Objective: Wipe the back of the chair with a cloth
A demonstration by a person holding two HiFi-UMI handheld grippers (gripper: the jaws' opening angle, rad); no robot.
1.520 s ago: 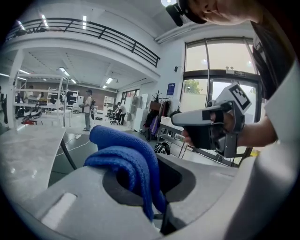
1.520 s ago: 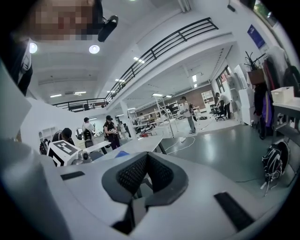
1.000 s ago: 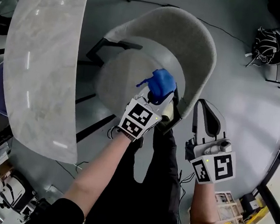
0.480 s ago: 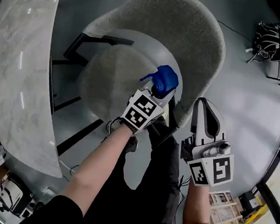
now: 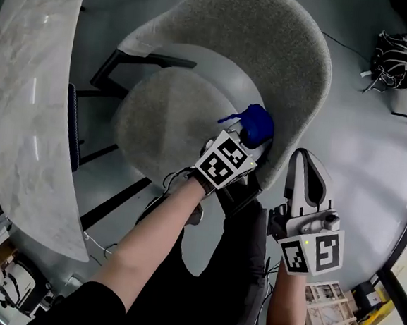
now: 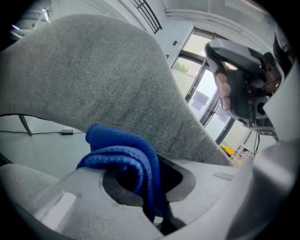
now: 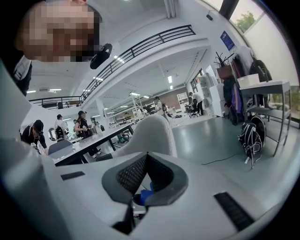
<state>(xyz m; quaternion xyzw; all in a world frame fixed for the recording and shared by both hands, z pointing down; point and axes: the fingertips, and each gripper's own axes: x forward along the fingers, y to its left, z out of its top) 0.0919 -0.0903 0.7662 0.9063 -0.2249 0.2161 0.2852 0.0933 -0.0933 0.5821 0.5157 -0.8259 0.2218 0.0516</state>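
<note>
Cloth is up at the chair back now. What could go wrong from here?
The cloth is a bunched wad in the left gripper; dragged along the coarse chair back, it might pull loose, or the hard jaws might rub instead. The right gripper hangs shut beside the chair, steadying nothing, so a firm push may shift it.

The chair back [image 5: 298, 53] curves close ahead of my left gripper [image 5: 252, 138] and its cloth [image 5: 256, 124]; the table [image 5: 24, 107] walls my left; free floor [image 5: 374, 152] lies right.
</note>
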